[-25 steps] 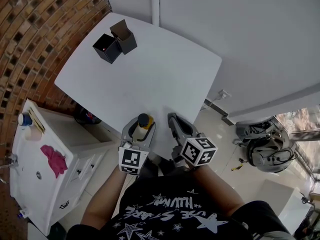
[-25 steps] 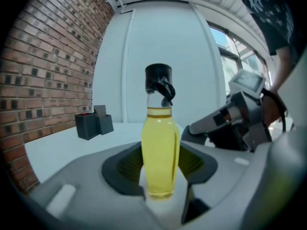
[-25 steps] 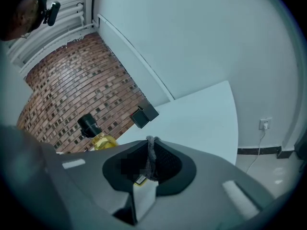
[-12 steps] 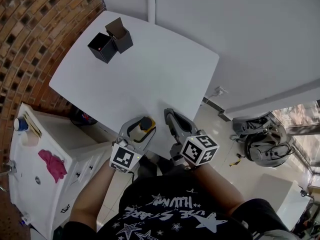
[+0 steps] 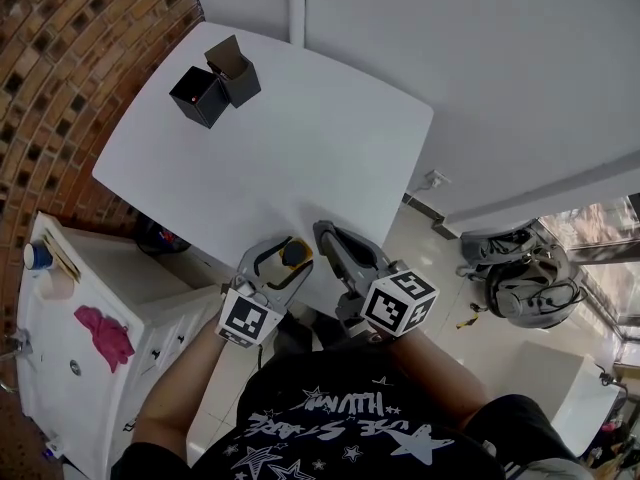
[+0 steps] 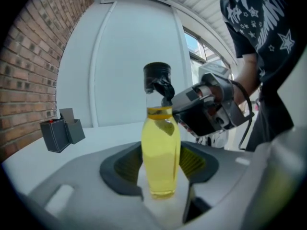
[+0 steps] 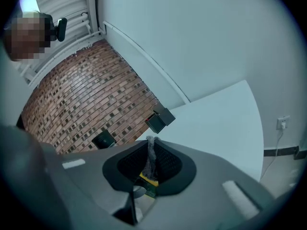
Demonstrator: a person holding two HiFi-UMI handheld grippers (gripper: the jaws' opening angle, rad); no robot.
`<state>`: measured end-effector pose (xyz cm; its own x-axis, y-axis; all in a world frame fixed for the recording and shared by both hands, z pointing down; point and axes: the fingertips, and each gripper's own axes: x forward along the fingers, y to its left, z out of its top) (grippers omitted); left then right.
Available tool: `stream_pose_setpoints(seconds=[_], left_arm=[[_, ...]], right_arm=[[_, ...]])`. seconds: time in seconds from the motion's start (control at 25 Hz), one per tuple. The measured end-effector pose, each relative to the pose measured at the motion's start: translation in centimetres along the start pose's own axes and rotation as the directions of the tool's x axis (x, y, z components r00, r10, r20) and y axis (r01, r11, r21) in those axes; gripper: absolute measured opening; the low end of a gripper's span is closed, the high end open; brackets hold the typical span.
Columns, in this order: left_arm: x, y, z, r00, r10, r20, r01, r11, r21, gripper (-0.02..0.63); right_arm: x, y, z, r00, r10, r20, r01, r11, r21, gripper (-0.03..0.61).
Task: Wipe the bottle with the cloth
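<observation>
A clear bottle (image 6: 162, 157) of yellow liquid with a black cap stands between the pads of my left gripper (image 6: 162, 164). The pads touch its sides while the jaws are opening slightly. In the head view the bottle (image 5: 293, 254) and left gripper (image 5: 283, 260) are over the near edge of the white table (image 5: 300, 138). My right gripper (image 7: 151, 159) is shut on a thin grey cloth (image 7: 152, 155). In the left gripper view a dark end of the cloth (image 6: 164, 87) touches the bottle's neck just under the cap. The right gripper (image 5: 330, 243) is just right of the bottle.
Two black boxes (image 5: 215, 83) stand at the table's far left corner. A white cabinet (image 5: 80, 358) with a pink rag (image 5: 105, 333) on it is at the lower left, beside a brick wall (image 5: 60, 78). A bag (image 5: 525, 278) lies on the floor at right.
My right gripper has swung left, closer to the bottle. The left gripper has shifted a little with the bottle, so mostly its cap shows from above.
</observation>
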<state>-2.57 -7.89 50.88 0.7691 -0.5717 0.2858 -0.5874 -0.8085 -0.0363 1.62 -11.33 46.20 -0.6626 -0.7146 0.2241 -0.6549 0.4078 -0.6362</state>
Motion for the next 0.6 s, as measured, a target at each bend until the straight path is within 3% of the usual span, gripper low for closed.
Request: stream_pose_setpoints(seconds=[0.08, 0.16, 0.32, 0.6], left_arm=[[0.0, 0.2, 0.1, 1.000, 0.020, 0.006, -0.020, 1.000, 0.007, 0.279], [-0.2, 0.3, 0.3, 1.000, 0.029, 0.012, -0.029, 1.000, 0.010, 0.299], [-1.0, 0.0, 0.5, 0.999, 0.047, 0.007, -0.047, 0.999, -0.003, 0.301], [-2.7, 0.1, 0.0, 0.987, 0.160, 0.005, -0.159, 0.983, -0.096, 0.301]], right_arm=[[0.0, 0.4, 0.0, 1.000, 0.015, -0.009, -0.015, 1.000, -0.005, 0.040], [-0.1, 0.8, 0.0, 0.999, 0.041, -0.024, -0.041, 0.999, -0.020, 0.040], [0.0, 1.4, 0.0, 0.988, 0.130, -0.085, -0.134, 0.990, -0.053, 0.041], [1.2, 1.6, -0.7, 0.952, 0.243, -0.186, -0.252, 0.967, -0.027, 0.040]])
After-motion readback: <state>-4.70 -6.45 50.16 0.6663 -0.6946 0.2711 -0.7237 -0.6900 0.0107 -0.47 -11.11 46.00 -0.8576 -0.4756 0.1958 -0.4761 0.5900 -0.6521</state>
